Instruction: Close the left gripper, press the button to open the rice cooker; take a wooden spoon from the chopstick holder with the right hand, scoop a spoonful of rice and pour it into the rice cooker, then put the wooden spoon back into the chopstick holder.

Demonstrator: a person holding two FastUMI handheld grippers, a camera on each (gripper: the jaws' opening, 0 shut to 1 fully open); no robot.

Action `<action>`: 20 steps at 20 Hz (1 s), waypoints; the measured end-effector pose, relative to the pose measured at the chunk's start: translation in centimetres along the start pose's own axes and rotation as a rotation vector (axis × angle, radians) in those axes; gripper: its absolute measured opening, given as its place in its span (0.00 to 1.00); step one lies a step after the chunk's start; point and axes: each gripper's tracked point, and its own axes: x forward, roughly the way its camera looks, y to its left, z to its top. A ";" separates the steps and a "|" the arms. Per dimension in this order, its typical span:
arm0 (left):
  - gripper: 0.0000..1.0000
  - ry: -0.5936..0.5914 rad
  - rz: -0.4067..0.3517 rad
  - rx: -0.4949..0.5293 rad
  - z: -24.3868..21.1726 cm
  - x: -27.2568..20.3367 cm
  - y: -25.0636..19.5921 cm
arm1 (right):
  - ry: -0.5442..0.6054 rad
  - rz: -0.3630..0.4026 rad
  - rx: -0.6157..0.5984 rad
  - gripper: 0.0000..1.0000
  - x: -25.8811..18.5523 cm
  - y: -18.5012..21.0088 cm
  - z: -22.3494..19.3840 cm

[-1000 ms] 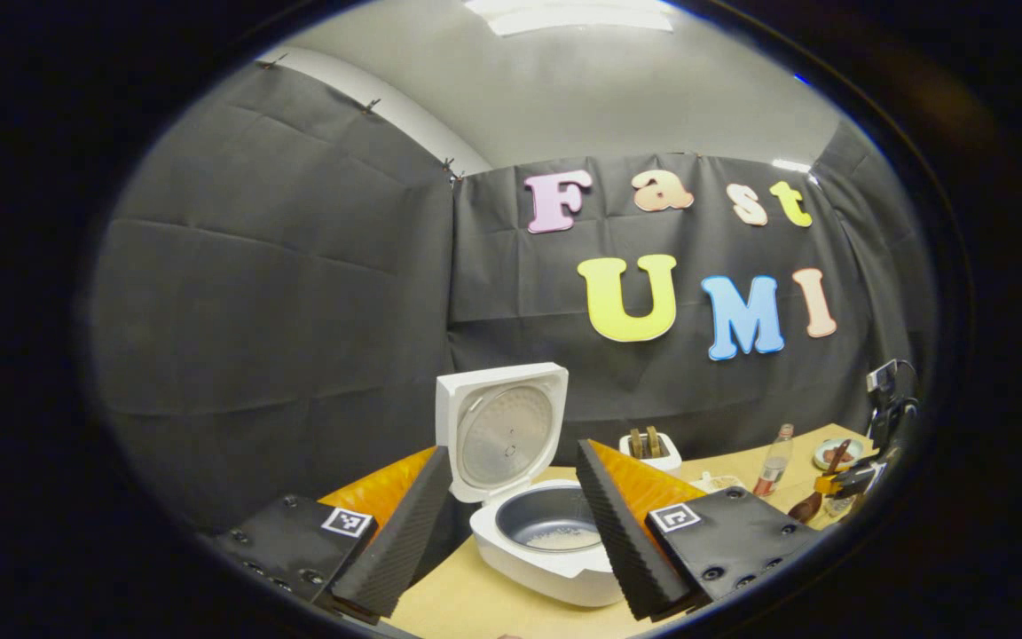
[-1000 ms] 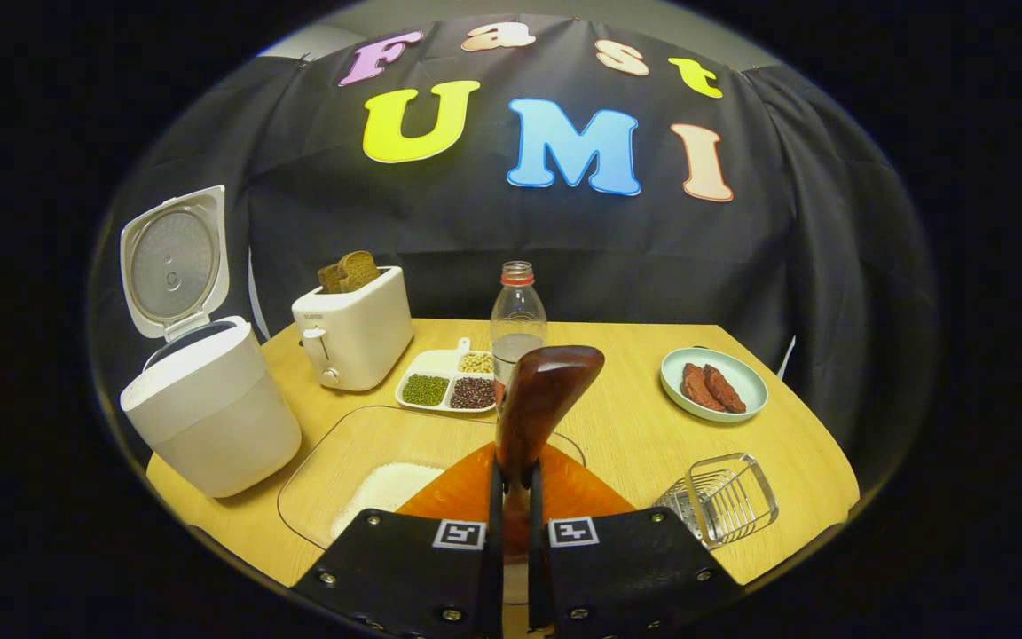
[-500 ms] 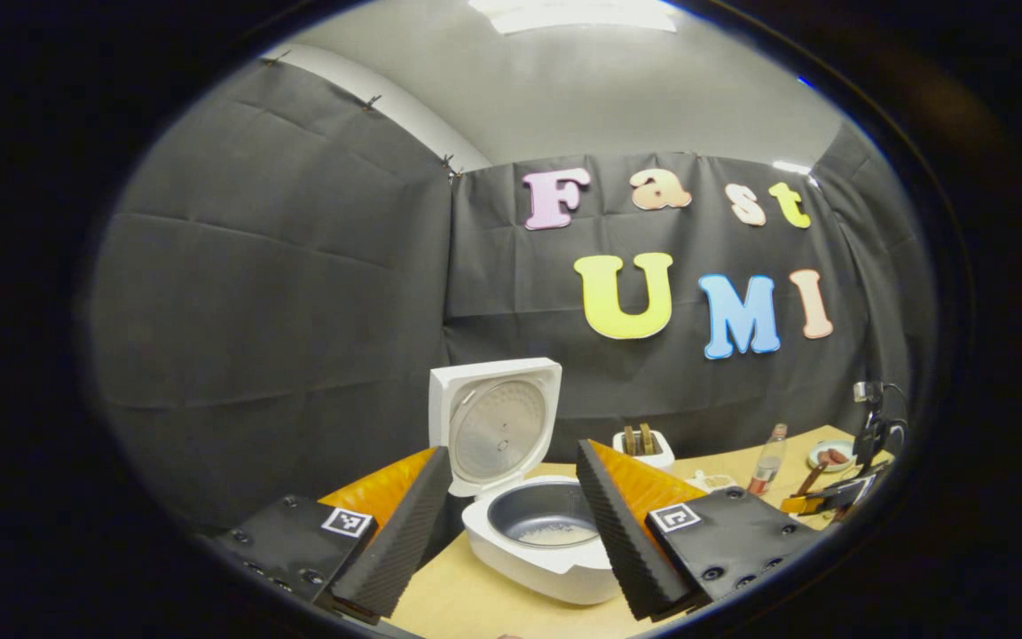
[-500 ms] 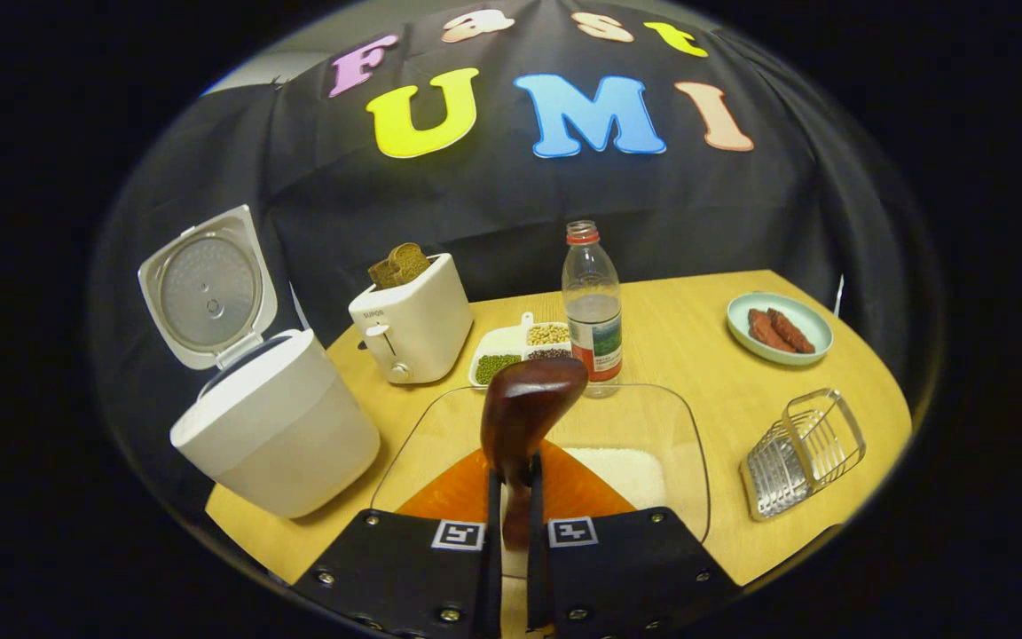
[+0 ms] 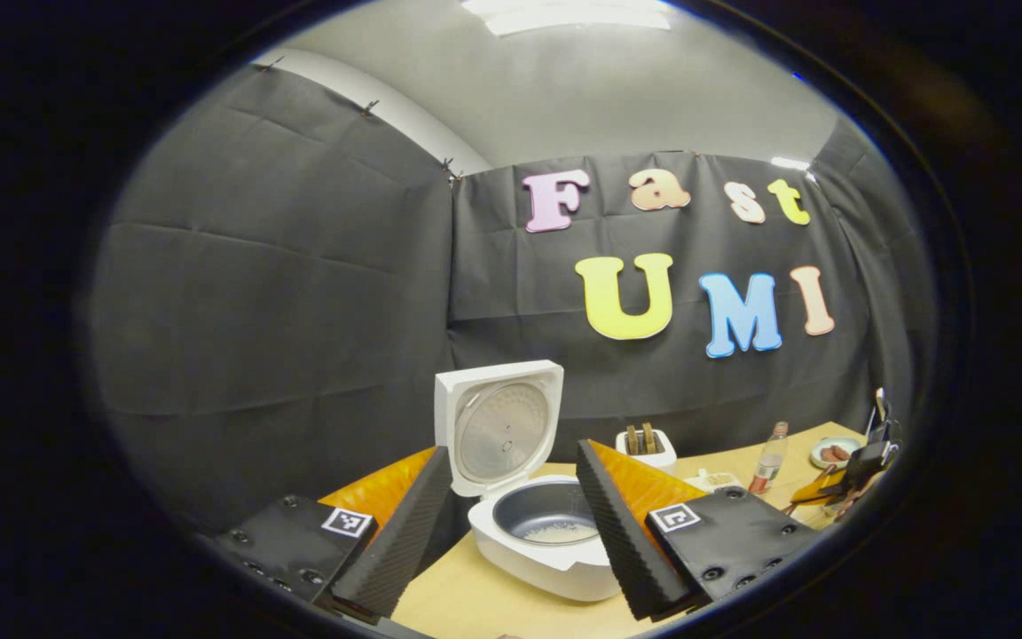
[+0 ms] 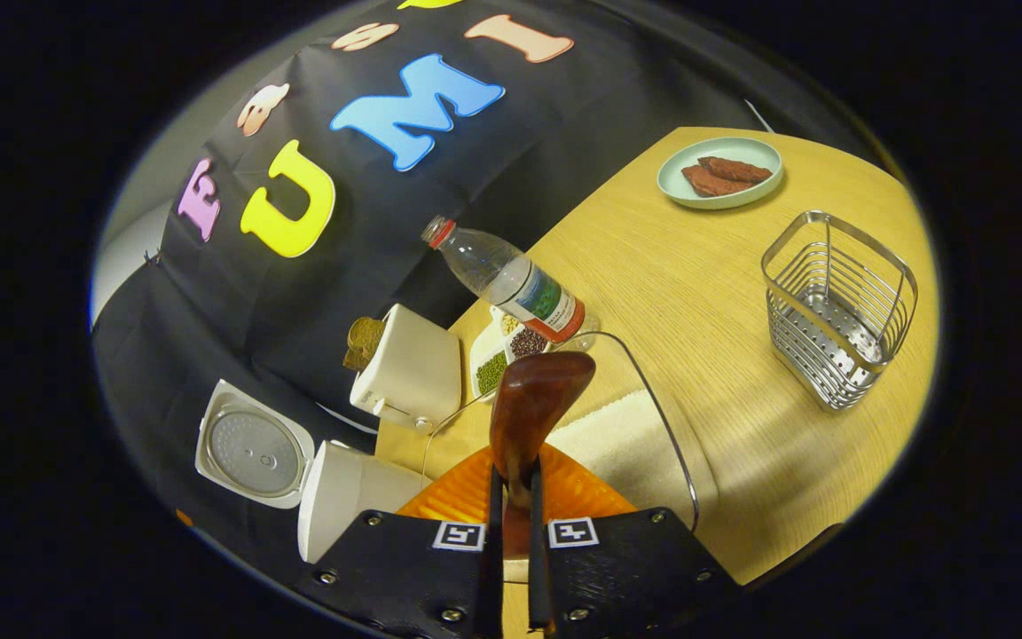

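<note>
The wooden spoon stands up out of the right tongs, its long axis running straight ahead along the fingers, the bowl end pointing forward and away over the glass tray of white rice. Both fingers press on its handle, so these tongs are clamped narrow around it, and the whole right gripper view is tipped over sideways. One spoon, one tray.

The left tongs hang wide apart with nothing between the fingers, and the one rice cooker sits on the counter just past them, lid up, a little rice in the bottom of its pot.

Off to the spoon's right the one wire chopstick holder stands upright, well apart from the tongs. Further back are one toaster with bread in it, one plastic bottle, one divided dish of beans, and one plate carrying two dark pieces.
</note>
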 end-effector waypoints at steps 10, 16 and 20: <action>0.98 -0.009 -0.019 -0.017 -0.4 -1.0 -0.9 | -0.028 0.134 0.137 0.12 -2.5 5.5 4.2; 0.98 0.006 0.004 -0.068 -1.6 -1.1 0.8 | -0.001 0.228 0.154 0.11 -2.8 10.7 4.9; 0.97 0.008 0.029 -0.079 -2.1 -0.8 1.9 | 0.030 0.282 0.148 0.11 -2.4 14.7 4.4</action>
